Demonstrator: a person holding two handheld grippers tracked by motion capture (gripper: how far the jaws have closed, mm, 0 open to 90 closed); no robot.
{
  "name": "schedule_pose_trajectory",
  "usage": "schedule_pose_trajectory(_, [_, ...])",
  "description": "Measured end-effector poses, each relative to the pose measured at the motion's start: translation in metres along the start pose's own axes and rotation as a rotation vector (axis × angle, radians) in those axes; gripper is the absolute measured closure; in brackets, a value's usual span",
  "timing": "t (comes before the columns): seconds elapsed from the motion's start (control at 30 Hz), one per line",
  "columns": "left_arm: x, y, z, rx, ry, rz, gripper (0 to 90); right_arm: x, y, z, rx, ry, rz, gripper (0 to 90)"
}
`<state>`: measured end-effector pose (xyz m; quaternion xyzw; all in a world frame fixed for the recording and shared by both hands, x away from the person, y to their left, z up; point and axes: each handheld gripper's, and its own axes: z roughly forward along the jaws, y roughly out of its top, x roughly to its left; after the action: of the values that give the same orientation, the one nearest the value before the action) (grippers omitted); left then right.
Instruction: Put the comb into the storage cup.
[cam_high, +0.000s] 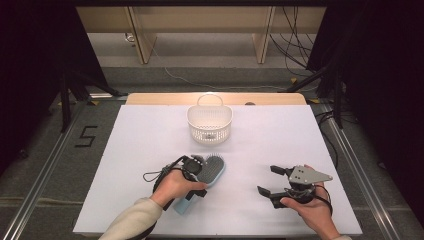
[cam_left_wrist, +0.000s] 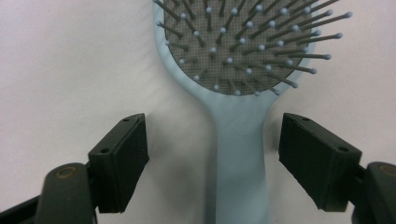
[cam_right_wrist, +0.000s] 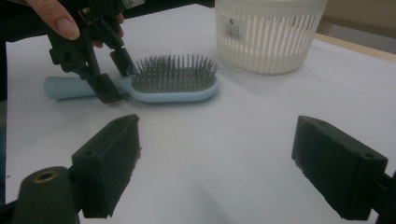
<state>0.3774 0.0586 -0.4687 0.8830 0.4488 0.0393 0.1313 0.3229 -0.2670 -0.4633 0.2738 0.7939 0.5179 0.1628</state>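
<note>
A hairbrush is straddled at its handle by the spread left gripper; closing is judged next, while the right gripper is held wide apart.

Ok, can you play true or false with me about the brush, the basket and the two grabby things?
1. The hairbrush is light blue. True.
2. The left hand-held gripper squeezes the brush handle. False: its jaws sit on either side of the handle with gaps, not touching it.
3. The brush lies inside the white basket. False: it lies on the table, nearer the person than the basket.
4. The brush lies with its bristles pointing up. True.
5. The right hand-held gripper holds the basket. False: its jaws are open with nothing between them, over bare table.
</note>
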Motion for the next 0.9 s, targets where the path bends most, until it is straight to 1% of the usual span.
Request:
schedule_pose_trajectory(0.13, [-0.0003, 0.0004, 0.0005, 0.003, 0.009, -0.004, 26.7, 0.0001, -0.0001, 0.0004, 0.000, 0.001, 0.000, 16.1])
schedule_pose_trajectory(0.17, [-0.0001, 0.0007, 0.0003, 0.002, 0.009, -0.009, 27.3, 0.0001, -0.0001, 0.0004, 0.000, 0.000, 0.000, 16.1])
schedule_pose_trajectory(0.2, [0.0004, 0.0014, -0.0002, 0.004, 0.017, -0.020, 30.2, 0.0001, -0.0001, 0.0002, 0.002, 0.000, 0.000, 16.1])
schedule_pose_trajectory(0.4, [-0.0008, 0.0021, -0.0008, 0.011, 0.029, -0.017, 34.2, 0.0003, -0.0002, 0.0004, 0.002, 0.002, 0.002, 16.0])
schedule_pose_trajectory(0.53, [-0.0031, 0.0024, -0.0015, 0.011, 0.029, -0.013, 39.0, 0.0005, -0.0003, 0.0006, 0.005, 0.004, 0.002, 16.0])
schedule_pose_trajectory(0.87, [-0.0048, 0.0041, -0.0022, 0.022, 0.030, -0.026, 43.8, 0.0006, -0.0003, 0.0007, 0.004, 0.006, 0.002, 16.0])
schedule_pose_trajectory(0.9, [-0.0053, 0.0045, -0.0024, 0.025, 0.030, -0.027, 45.5, 0.0006, -0.0003, 0.0007, 0.004, 0.006, 0.002, 16.1])
